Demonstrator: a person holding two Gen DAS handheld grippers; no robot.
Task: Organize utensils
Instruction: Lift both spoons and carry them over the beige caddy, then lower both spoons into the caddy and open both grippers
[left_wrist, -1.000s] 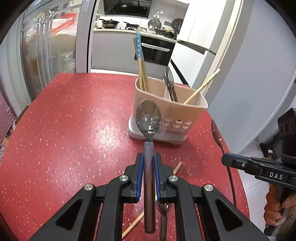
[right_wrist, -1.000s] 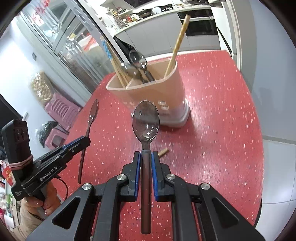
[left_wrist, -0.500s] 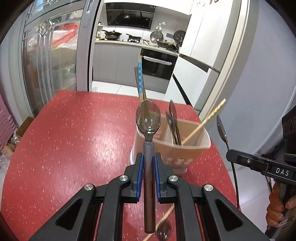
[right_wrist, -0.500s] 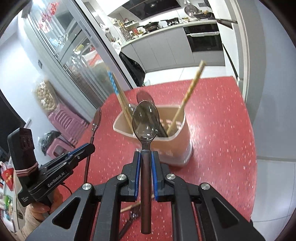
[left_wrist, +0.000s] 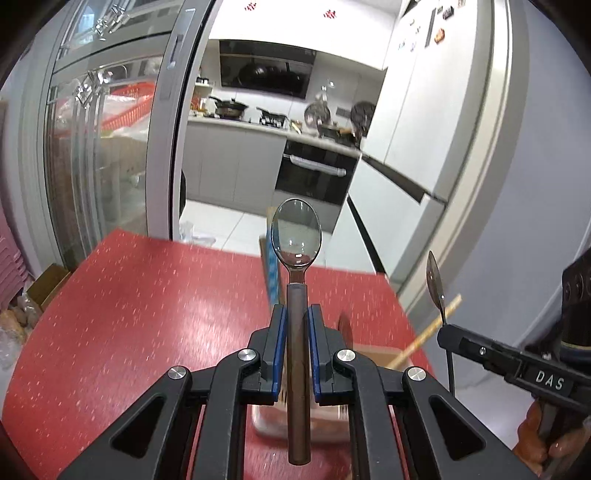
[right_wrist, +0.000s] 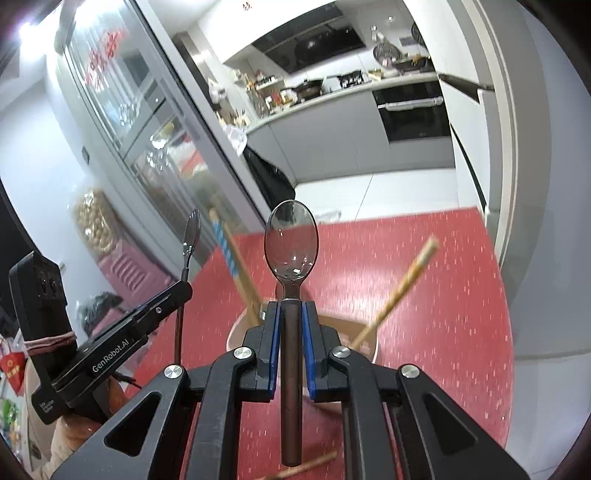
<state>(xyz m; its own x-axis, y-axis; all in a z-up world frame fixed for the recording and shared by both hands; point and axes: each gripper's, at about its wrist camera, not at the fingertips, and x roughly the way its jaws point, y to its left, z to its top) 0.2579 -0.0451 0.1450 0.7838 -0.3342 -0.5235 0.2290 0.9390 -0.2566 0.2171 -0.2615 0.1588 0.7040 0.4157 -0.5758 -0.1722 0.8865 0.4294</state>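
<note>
Left gripper (left_wrist: 296, 325) clamped on a spoon (left_wrist: 296, 236) w/ dark handle: blue pads press both sides of the handle, bowl up and fwd, handle end sticking back past the fingers. Right gripper (right_wrist: 289, 321) likewise clenched on a 2nd spoon (right_wrist: 291, 240), same type, bowl up, handle between the blue pads. Both spoons held in the air above the red speckled bench (left_wrist: 140, 314), neither touching it. Utensil holder (right_wrist: 364, 338), beige, stands on the bench directly below/ahead of both grippers; in left wrist view only its rim and pale base show, mostly hidden behind the fingers. Holder contents per right wrist view: chopsticks w/ blue-white pattern (right_wrist: 225, 247) leaning left from the left compartment, a plain bamboo chopstick (right_wrist: 402, 284) leaning right out of the right side; other contents hidden by the gripper. One loose chopstick (right_wrist: 303, 467) lies flat on the bench at the near edge, under the right gripper. Each gripper visible in the other's view: right unit at right edge of left wrist view, its spoon seen edge-on; left unit at left edge of right wrist view, also w/ spoon raised. Motion blur on bench and chopsticks. Kitchen w/ oven (left_wrist: 314, 177) behind, beyond far bench edge.
</note>
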